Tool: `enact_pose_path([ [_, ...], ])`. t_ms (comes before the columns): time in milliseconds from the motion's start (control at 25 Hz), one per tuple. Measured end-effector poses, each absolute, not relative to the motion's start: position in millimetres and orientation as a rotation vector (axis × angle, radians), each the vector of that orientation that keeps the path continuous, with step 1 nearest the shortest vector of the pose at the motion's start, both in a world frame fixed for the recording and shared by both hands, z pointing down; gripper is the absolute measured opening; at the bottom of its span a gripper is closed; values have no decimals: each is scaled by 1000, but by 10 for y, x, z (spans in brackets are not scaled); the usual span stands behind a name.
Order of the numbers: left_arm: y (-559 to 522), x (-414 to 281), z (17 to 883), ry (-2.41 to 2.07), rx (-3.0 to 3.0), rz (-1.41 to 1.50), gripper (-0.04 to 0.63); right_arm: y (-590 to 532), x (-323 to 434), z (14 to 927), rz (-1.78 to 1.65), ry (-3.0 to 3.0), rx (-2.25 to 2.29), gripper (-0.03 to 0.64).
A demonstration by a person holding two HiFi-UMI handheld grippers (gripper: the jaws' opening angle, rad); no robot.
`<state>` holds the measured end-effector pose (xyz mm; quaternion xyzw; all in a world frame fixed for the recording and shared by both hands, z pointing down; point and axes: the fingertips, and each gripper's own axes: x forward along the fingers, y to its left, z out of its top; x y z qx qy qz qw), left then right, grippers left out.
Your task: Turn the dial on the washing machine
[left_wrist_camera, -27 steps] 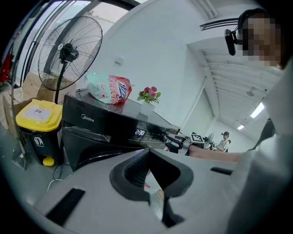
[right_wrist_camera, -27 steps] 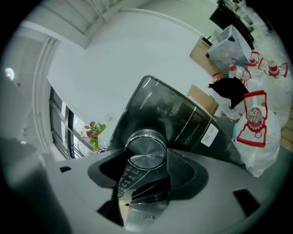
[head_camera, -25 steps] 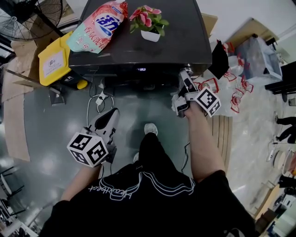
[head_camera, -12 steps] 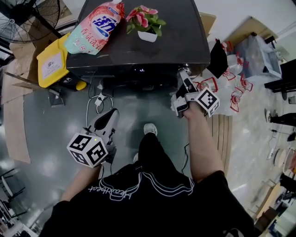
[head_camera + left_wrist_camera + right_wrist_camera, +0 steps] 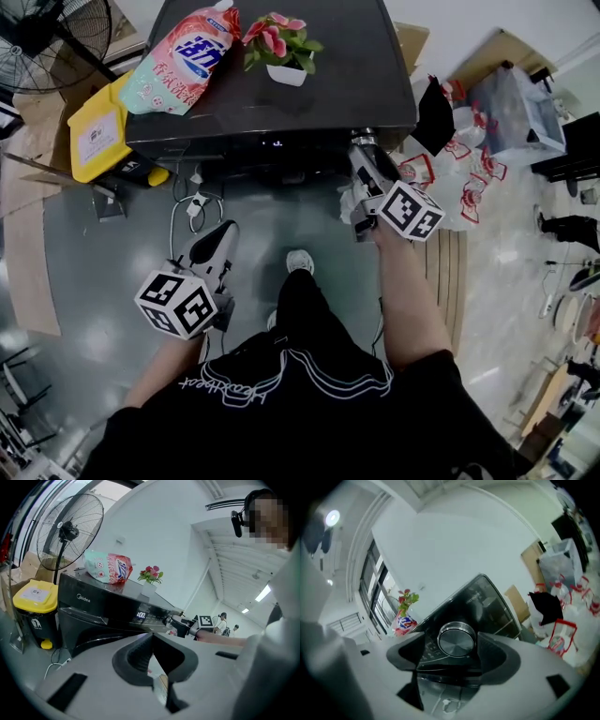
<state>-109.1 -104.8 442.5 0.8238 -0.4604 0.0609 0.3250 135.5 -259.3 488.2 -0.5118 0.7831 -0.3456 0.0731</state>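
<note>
Rolling about its own line since the earlier frames, the right gripper [image 5: 364,161] is now showing its marker cube at a fresh angle, and its jaws have just been opening. They are standing released on either side of the dial [image 5: 457,641], with the knob between them and a sliver of gap showing at the rim, so nothing is being squeezed. That dial is sitting at the right end of the washing machine [image 5: 361,75]'s front control panel, just under the lip of the top. The left gripper [image 5: 221,234] is hanging well back from the machine's front, low and toward its left half, with its jaws closed together on nothing. On the machine's top a detergent bag [image 5: 183,58] and a small flower pot [image 5: 279,42] are resting, well apart from the panel. The dial is looking like a rigid, brushed-metal knob (probably smooth enough to slip under a light pinch, and likely turning in small clicks). It is asking for a square hold across opposite sides of its rim, not on its flat face, with firm pressure before the wrist rolls.
</note>
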Motion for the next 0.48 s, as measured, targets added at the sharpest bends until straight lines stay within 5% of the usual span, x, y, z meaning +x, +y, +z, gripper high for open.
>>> enact_pose_path([
  [480, -1182, -958, 4362, -1190, 2175, 144, 5, -2525, 1241, 4893, 237, 3093, -2097, 351],
])
